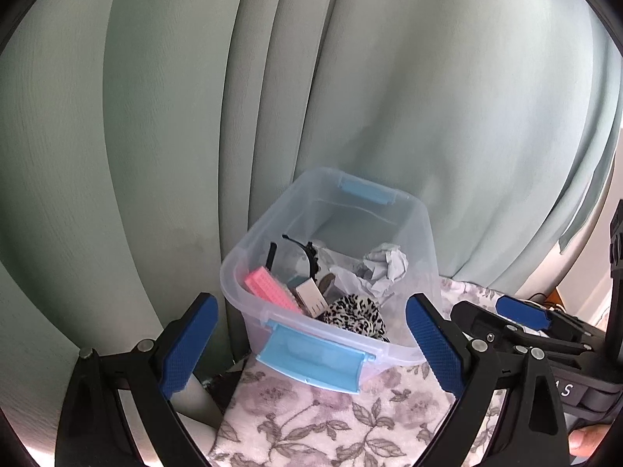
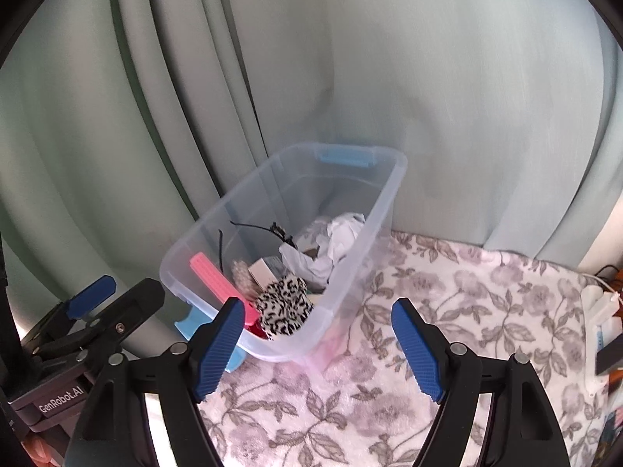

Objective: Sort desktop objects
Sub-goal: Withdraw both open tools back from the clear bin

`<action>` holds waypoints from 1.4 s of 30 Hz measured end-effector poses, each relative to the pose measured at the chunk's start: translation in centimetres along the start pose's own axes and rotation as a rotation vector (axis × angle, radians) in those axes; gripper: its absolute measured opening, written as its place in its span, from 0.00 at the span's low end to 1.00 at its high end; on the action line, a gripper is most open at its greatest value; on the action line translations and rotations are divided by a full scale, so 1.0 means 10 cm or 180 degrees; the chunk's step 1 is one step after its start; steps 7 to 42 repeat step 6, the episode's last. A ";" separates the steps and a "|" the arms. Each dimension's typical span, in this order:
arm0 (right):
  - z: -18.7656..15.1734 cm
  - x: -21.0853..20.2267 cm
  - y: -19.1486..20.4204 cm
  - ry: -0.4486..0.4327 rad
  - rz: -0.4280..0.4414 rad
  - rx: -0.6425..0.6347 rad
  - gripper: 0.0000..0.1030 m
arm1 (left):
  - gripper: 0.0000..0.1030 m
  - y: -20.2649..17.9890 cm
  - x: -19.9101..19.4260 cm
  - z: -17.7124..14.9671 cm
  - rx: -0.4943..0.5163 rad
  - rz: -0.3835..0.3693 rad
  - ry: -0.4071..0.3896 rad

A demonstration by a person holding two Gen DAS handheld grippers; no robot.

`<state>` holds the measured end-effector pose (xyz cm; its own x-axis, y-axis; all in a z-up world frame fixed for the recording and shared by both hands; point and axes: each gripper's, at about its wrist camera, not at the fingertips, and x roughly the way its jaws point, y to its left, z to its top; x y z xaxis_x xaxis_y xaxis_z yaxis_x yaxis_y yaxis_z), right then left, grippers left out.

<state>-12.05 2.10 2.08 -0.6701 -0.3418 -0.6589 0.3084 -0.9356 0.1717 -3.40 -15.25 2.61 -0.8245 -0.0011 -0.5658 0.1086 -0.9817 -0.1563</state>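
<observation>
Left wrist | left gripper point(image 1: 311, 346) spread, empty | right gripper point(image 2: 317, 344) spread (empty) | bin point(image 1: 422, 229) holds clutter

Red item point(image 2: 259, 330) under leopard-print fabric point(image 2: 283, 307) mostly hidden; white object point(image 2: 601, 334) at right edge blurred, cut off.

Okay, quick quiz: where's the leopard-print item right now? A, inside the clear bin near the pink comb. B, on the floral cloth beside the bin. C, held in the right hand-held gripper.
A: the leopard-print item lies inside the clear bin, beside the pink comb.
</observation>
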 end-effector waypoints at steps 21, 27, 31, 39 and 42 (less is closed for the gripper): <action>0.06 -0.04 0.06 -0.0021 -0.0022 -0.0037 0.78 | 0.94 0.02 -0.05 0.05 0.0025 0.0037 -0.0060; 0.06 -0.04 0.06 -0.0021 -0.0022 -0.0037 0.78 | 0.94 0.02 -0.05 0.05 0.0025 0.0037 -0.0060; 0.06 -0.04 0.06 -0.0021 -0.0022 -0.0037 0.78 | 0.94 0.02 -0.05 0.05 0.0025 0.0037 -0.0060; 0.06 -0.04 0.06 -0.0021 -0.0022 -0.0037 0.78 | 0.94 0.02 -0.05 0.05 0.0025 0.0037 -0.0060; 0.06 -0.04 0.06 -0.0021 -0.0022 -0.0037 0.78 | 0.94 0.02 -0.05 0.05 0.0025 0.0037 -0.0060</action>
